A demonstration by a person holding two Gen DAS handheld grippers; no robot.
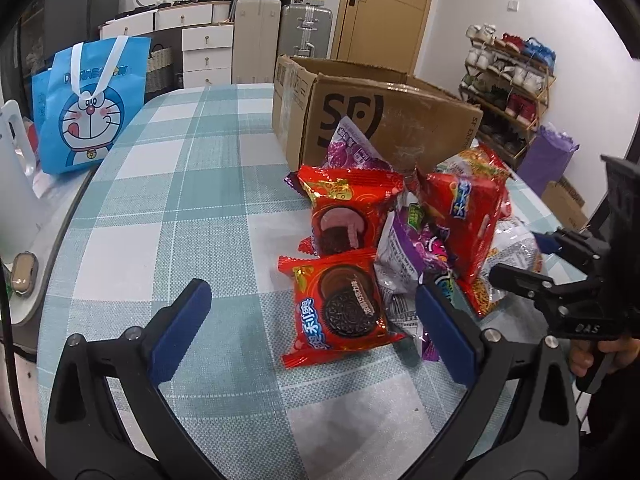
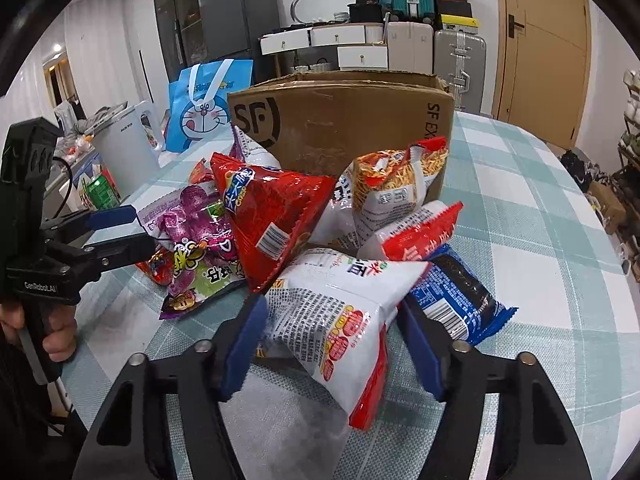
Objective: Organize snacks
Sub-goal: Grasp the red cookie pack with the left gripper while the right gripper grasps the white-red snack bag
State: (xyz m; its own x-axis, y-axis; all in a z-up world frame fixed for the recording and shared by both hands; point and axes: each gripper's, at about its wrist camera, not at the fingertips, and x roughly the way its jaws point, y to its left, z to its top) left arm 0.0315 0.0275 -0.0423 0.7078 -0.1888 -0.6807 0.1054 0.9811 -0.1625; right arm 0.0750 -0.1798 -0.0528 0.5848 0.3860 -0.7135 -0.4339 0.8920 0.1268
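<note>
Right tongs [image 2: 332,344] straddle a white packet [image 2: 336,320] in the snack heap on the table [image 2: 520,200], blades apart, apparently mid-pick. Left tongs [image 1: 312,320] gape around an Oreo pack [image 1: 340,304]. Next: squeeze, lift toward the box [image 2: 344,120].

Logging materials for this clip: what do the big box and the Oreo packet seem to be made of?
Box: brown corrugated cardboard by the look, matte, creased, with printed black lettering. Oreo packet: glossy plastic film, likely foil-lined; it shows shiny glare and crimped, serrated end seals.
</note>
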